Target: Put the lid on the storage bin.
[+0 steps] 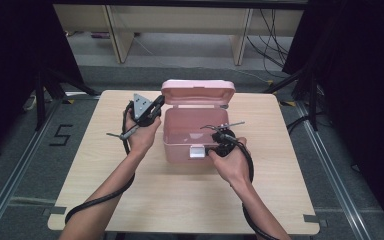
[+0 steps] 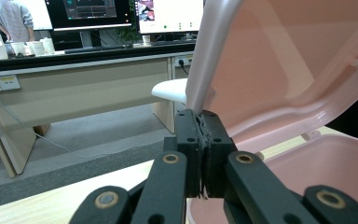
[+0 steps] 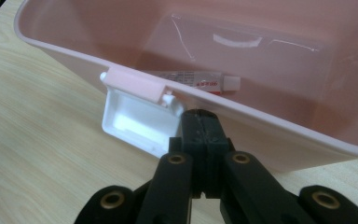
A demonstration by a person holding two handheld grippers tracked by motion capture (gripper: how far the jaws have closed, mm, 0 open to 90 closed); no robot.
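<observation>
Pink box [image 1: 192, 135] sits open at the middle of the wooden bench [image 1: 180, 195], and both hands are on it right now. Nearest us, the right hand-held gripper [image 1: 215, 148] is down at the box's front wall, just beside the white latch [image 1: 197, 152] that hangs off the front rim. From the right gripper view, its black jaws are pressed tight together, tips right up against the pink wall below the rim, with the latch flap [image 3: 140, 119] dangling open just to their left; nothing sits between them. Look over that rim and there's a small white tube [image 3: 200, 82] with red print lying on the floor of the box, close against the front wall.

Moving further back, the left hand-held gripper [image 1: 157, 106] is up at the left rear corner, where the lid [image 1: 198, 92] stands raised behind the box. In the left gripper view the jaws are pressed together as well, their tips meeting the near edge of the lid [image 2: 205, 70]; whether they actually pinch that edge I cannot tell. Beyond the bench lie grey floor [image 1: 190, 65] and pale desk legs [image 1: 122, 35].
</observation>
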